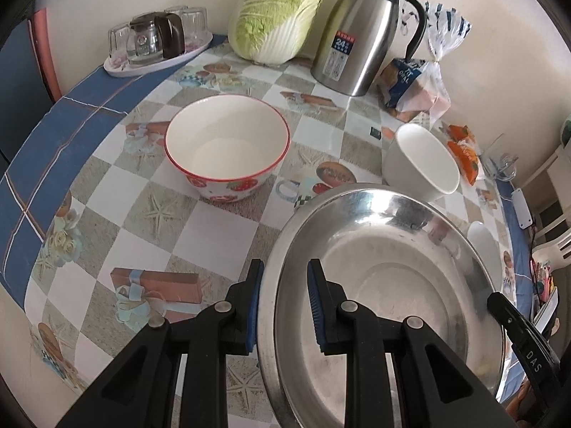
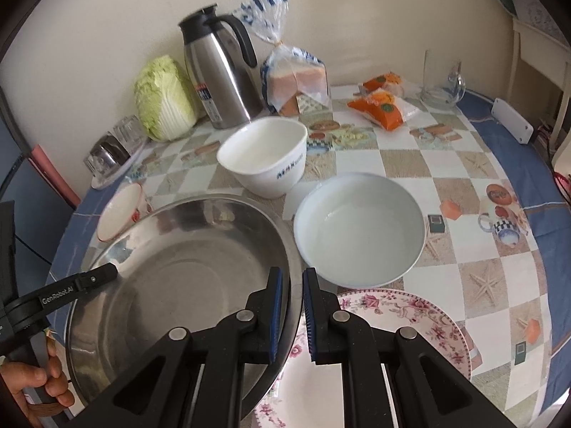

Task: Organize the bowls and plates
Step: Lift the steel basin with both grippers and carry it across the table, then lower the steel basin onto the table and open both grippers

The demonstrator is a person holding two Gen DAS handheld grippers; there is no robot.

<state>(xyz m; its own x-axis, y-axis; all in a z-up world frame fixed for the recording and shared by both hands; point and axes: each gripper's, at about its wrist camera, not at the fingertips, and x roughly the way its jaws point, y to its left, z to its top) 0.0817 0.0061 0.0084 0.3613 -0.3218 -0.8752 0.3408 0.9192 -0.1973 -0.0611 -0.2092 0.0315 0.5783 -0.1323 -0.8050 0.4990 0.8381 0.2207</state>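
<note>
On the tabletop (image 2: 499,285), left to right: strawberry bowl (image 1: 227,146); steel basin (image 2: 178,267), left gripper (image 1: 285,306) clamping its left rim, right gripper (image 2: 292,315) pinching its right rim; pale bowl (image 2: 360,228); floral plate (image 2: 421,324), near right, partly under the basin. Risk: uneven lowering could slide the slick rim from either grip, striking the plate.

Both the left gripper (image 1: 285,306) and the right gripper (image 2: 292,315) are matte black with silver pivot screws and ribbed blue pads (image 2: 309,315); one arm reads "GenRobot.AI", another "DAS".
</note>
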